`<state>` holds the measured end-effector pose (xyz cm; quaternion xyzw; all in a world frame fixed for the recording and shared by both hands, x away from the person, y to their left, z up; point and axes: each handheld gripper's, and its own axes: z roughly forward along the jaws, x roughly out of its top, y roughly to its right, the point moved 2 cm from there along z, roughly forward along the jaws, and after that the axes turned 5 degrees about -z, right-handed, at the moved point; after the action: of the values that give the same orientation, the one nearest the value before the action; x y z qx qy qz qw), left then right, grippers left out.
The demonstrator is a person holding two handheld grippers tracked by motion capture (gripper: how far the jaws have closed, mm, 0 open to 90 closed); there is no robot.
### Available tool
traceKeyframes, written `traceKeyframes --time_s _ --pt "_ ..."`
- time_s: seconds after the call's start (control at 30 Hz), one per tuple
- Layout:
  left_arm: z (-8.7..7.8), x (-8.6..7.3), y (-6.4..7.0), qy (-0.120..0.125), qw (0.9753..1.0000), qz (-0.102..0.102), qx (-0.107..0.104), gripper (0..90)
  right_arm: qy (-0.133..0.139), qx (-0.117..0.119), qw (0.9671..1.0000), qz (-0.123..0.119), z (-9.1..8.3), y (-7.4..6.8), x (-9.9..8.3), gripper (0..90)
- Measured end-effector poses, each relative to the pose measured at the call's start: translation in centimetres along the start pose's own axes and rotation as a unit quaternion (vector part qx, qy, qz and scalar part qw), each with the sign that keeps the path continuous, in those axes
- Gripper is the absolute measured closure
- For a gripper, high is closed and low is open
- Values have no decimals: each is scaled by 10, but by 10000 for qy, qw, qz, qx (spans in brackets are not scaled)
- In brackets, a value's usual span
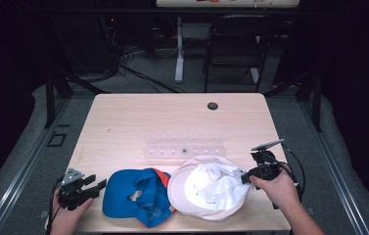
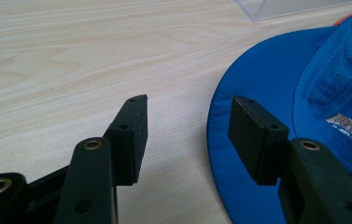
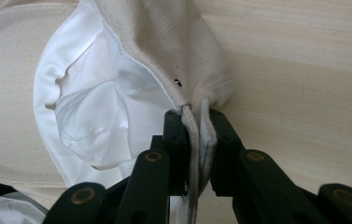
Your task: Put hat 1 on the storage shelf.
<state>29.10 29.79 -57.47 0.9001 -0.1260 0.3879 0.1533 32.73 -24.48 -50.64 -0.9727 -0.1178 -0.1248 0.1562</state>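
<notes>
A white cap (image 1: pixel 206 188) lies upside down at the table's front, its pale lining up. My right gripper (image 1: pixel 245 177) is shut on the cap's right edge; in the right gripper view the cap's fabric (image 3: pixel 131 79) is pinched between the two jaws of my right gripper (image 3: pixel 195 122). A blue cap with an orange edge (image 1: pixel 135 196) lies just left of the white one, touching it. My left gripper (image 1: pixel 99 187) rests at the front left, open, its jaws pointing at the blue cap's brim (image 2: pixel 257 88). In its own view my left gripper (image 2: pixel 187 119) holds nothing.
A clear plastic rack (image 1: pixel 184 147) stands mid-table behind the caps. A dark round grommet (image 1: pixel 213 105) sits near the far edge. The light wooden table (image 1: pixel 123 122) has bare room at the back and left. A chair (image 1: pixel 233 44) and cables are beyond it.
</notes>
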Motion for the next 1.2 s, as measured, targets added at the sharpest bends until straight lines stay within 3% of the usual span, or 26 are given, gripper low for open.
traceKeyframes --time_s 0.2,0.33,0.5,0.6,0.7,0.77,0.83,0.93,0.97,1.03,1.2 --pt "0 0 0 11 10000 -4 0 481 -112 -146 9998 110 -5 -9 3 799" --pt "0 0 0 10 10000 -13 -6 480 -359 -187 9992 -13 -9 -13 6 808" --pt "0 0 0 -8 10000 -15 -19 480 -428 -220 9988 -48 -17 -21 10 812" --pt "0 0 0 -8 10000 -16 -20 481 -487 -90 9988 -38 -23 -23 15 812" --pt "0 0 0 -9 10000 -21 -22 481 -373 31 9992 126 -28 -26 19 814" --pt "0 0 0 -10 10000 -18 -20 481 -516 146 9985 80 -34 -26 22 814" --pt "0 0 0 -8 10000 -20 -20 481 -471 301 9983 140 -39 -29 25 814" --pt "0 0 0 -8 10000 -17 -22 481 -413 354 9984 183 -44 -31 26 814" --pt "0 0 0 -7 10000 -20 -24 480 -420 532 9975 176 -51 -33 29 814" --pt "0 0 0 -9 10000 -16 -26 481 -264 603 9975 254 -55 -35 30 813" --pt "0 0 0 -3 10000 -12 -21 480 -211 912 9951 320 -65 -40 33 814"
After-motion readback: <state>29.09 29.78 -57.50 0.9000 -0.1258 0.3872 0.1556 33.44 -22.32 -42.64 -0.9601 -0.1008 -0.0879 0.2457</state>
